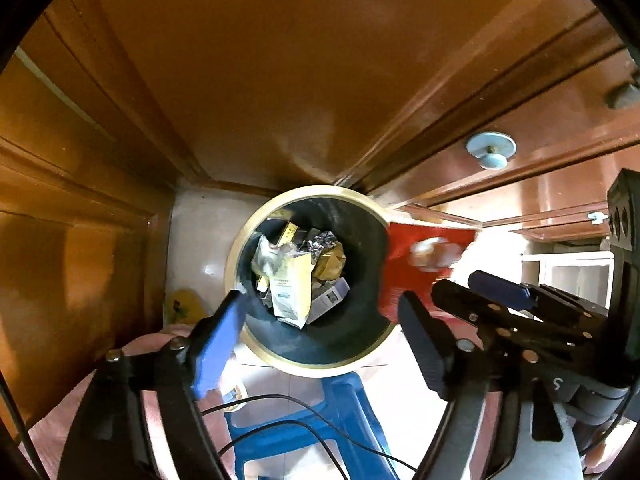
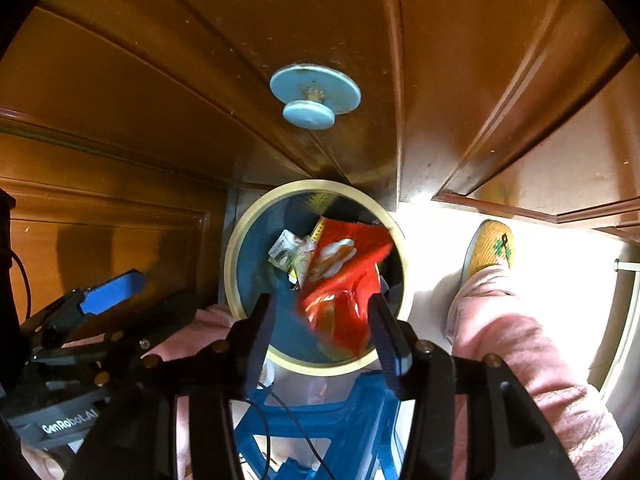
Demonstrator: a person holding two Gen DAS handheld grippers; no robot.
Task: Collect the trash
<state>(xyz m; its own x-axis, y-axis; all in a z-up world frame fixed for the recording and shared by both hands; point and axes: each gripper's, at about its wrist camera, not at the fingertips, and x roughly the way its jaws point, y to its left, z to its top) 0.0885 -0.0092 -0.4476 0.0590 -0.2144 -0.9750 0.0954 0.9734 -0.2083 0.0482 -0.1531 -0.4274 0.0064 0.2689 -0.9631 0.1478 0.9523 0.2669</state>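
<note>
where the bin rim (image 2: 236,236) curves, red wrapper (image 2: 344,280)

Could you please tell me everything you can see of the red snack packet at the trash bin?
The red snack packet is a glossy, crinkled plastic wrapper, bright red with a pale printed picture and a yellow edge. It is motion-blurred and hangs tilted over the open mouth of the bin, above the paper and foil already inside. It sits between the fingers of the right gripper, which stand apart from it; nothing visibly grips it.
</note>
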